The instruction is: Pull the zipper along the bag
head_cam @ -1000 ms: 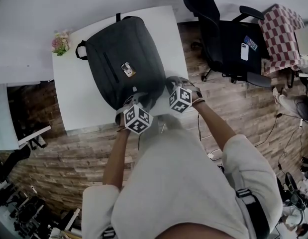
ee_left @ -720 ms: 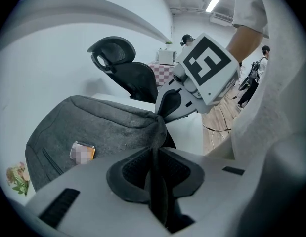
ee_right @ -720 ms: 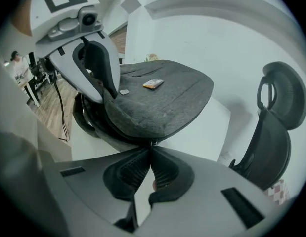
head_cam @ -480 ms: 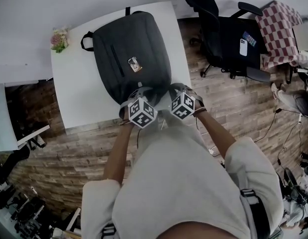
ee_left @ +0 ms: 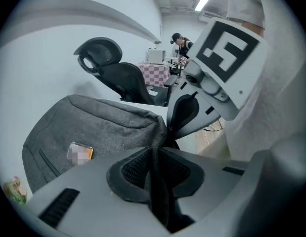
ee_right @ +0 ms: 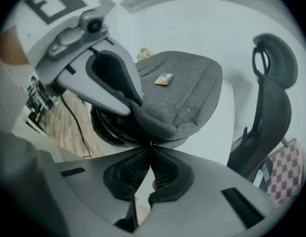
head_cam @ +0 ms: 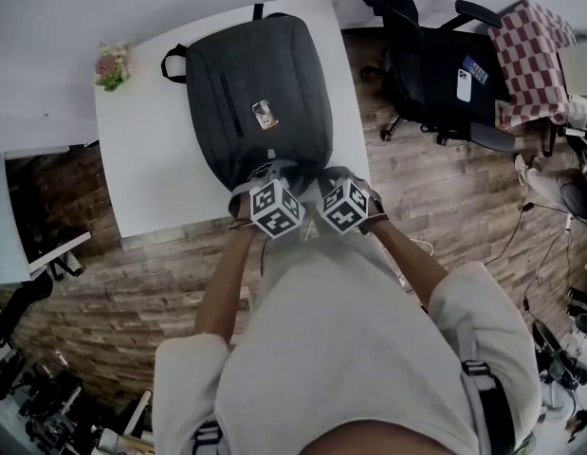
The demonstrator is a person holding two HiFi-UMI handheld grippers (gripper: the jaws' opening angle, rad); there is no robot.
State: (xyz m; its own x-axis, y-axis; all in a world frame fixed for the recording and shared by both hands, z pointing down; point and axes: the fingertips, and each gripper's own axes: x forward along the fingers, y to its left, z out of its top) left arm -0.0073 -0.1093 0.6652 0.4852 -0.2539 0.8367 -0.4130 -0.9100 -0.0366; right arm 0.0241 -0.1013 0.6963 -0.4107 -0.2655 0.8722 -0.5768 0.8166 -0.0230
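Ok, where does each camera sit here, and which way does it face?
Head view: on the person's head, facing steeply down at the bag on the table; arms, torso, left gripper and right gripper show.
Left gripper view: on the left gripper, looking along jaws shut on the bag's edge; right gripper ahead.
Right gripper view: on the right gripper, looking along jaws shut on the zip pull; left gripper ahead.
Shared: both gripper views show the chair.
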